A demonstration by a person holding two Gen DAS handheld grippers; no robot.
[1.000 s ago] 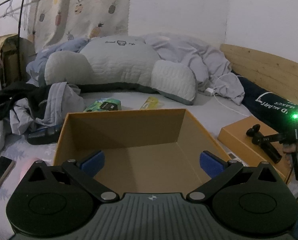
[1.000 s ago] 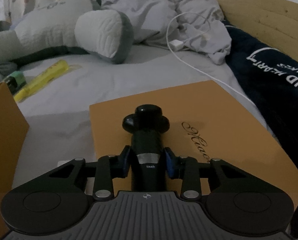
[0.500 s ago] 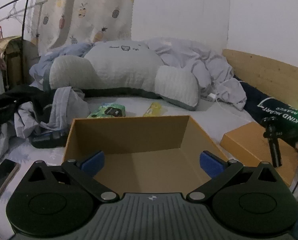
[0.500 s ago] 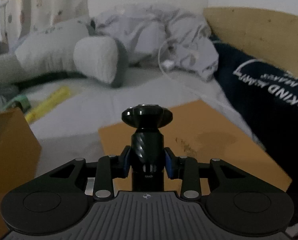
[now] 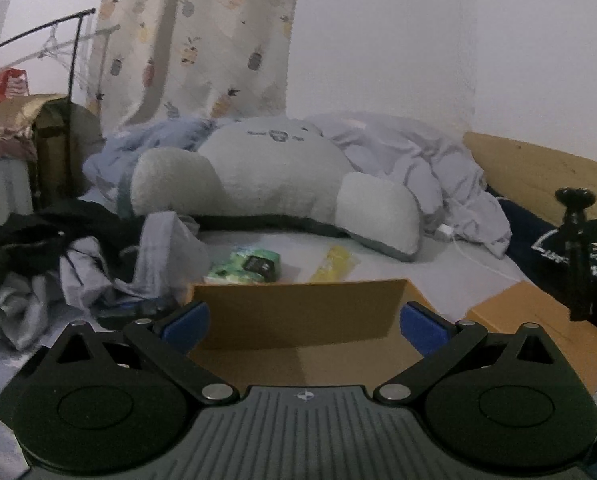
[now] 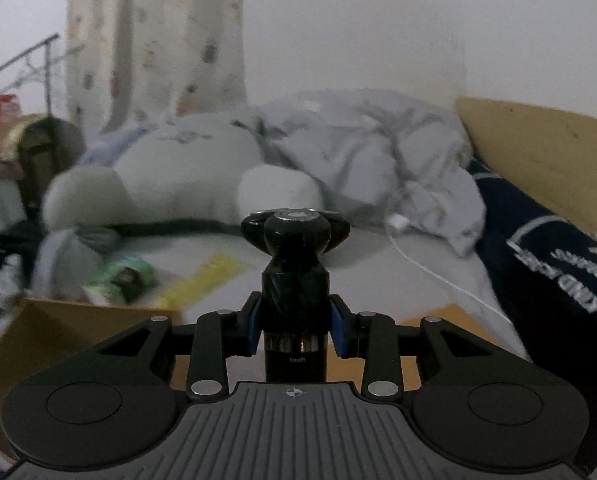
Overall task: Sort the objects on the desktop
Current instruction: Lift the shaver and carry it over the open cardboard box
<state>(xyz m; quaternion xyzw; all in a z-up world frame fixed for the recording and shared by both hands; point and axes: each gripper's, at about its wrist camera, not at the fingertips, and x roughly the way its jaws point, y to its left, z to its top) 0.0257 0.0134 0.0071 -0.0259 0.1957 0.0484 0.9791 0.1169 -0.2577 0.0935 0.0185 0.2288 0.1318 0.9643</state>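
My right gripper (image 6: 295, 326) is shut on a black electric shaver (image 6: 294, 264), held upright in the air with its head up. The shaver also shows at the right edge of the left wrist view (image 5: 576, 248). An open brown cardboard box (image 5: 298, 312) lies on the bed. My left gripper (image 5: 304, 322) is open and empty, its fingers just over the box's near part. In the right wrist view the box's corner (image 6: 58, 328) lies low at the left. A flat orange box lid (image 5: 538, 320) lies right of the box.
A green packet (image 5: 250, 266) and a yellow tube (image 5: 332, 264) lie on the sheet behind the box. A big grey plush pillow (image 5: 274, 184), rumpled bedding and a white charger cable (image 6: 438, 272) lie further back. Clothes (image 5: 78, 256) pile at the left. A wooden headboard (image 5: 538, 176) runs along the right.
My right gripper has lifted the shaver off the orange lid and tipped it upright, swinging toward the left. My left gripper has tilted up and stays open over the box.
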